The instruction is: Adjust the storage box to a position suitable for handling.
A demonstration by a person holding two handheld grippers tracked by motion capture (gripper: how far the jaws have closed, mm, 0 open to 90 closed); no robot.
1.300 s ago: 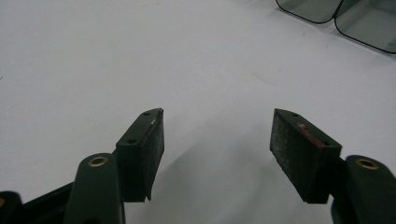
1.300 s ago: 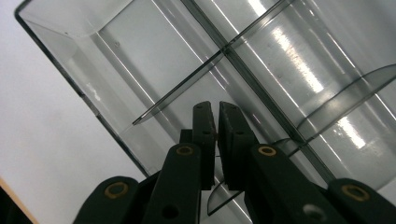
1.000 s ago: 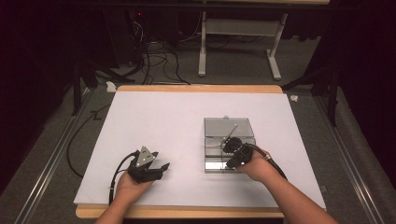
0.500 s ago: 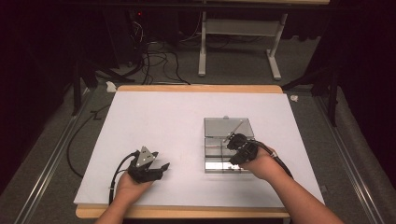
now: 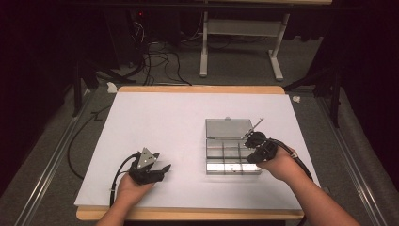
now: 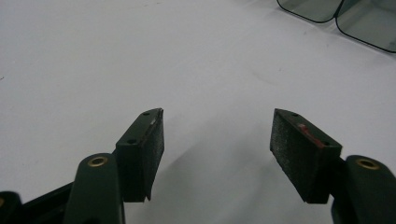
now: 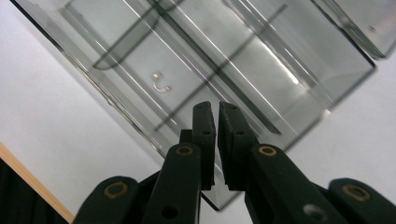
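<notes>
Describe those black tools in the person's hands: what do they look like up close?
Each is a black handheld gripper with two jaws. The left gripper has flat black foam-like pads with reddish marks on the edges, brass-coloured rivets at the joints, and a grey three-cornered plate on top. The right gripper has the same black jaws and rivets. A black cable trails from it. The forearms are bare, no sleeves.

Clear compartment box [image 5: 226, 148] on white table [image 5: 155, 122]
</notes>
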